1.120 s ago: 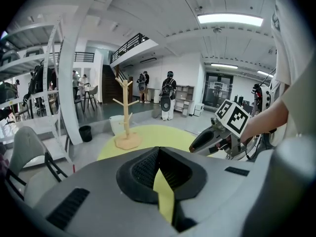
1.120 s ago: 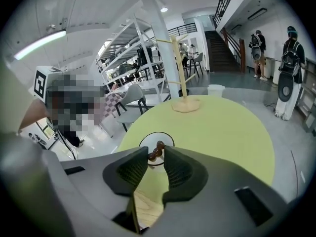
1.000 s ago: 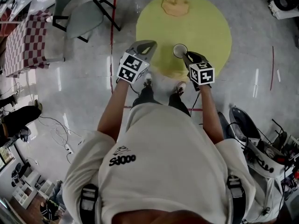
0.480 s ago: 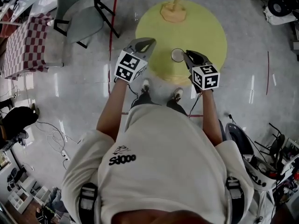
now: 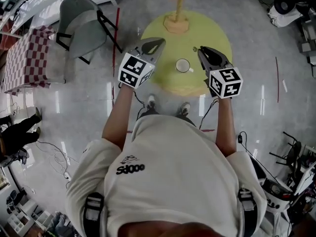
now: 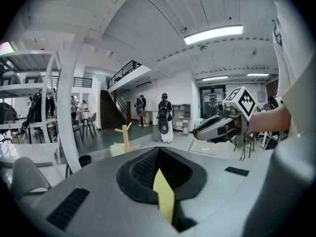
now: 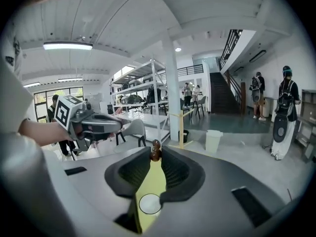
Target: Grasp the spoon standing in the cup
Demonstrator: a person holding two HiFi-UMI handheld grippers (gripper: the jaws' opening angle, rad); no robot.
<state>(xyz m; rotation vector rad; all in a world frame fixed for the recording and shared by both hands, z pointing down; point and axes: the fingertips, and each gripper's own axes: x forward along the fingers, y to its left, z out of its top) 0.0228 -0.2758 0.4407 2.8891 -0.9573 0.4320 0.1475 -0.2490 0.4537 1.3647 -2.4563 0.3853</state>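
A white cup (image 5: 182, 65) stands on the round yellow table (image 5: 217, 38); through the right gripper's jaws I look down into the cup (image 7: 150, 204), and no spoon stands in it. My right gripper (image 5: 200, 50) hovers just right of the cup and above it. Its jaws are closing, and its tips (image 7: 155, 149) pinch the brown wooden end of the spoon (image 7: 155, 144). A small bit of the spoon (image 5: 195, 49) pokes out past the tips. My left gripper (image 5: 160, 41) hangs left of the cup, shut and holding nothing (image 6: 159, 149).
A wooden peg stand (image 5: 177, 14) sits at the table's far edge. A grey chair (image 5: 81, 19) and a checked table (image 5: 24, 53) are at the far left. Cables and equipment lie on the floor at the right (image 5: 291, 4).
The right gripper was at the cup's rim; it has moved up and to the right, away from the cup. The left gripper has barely moved.
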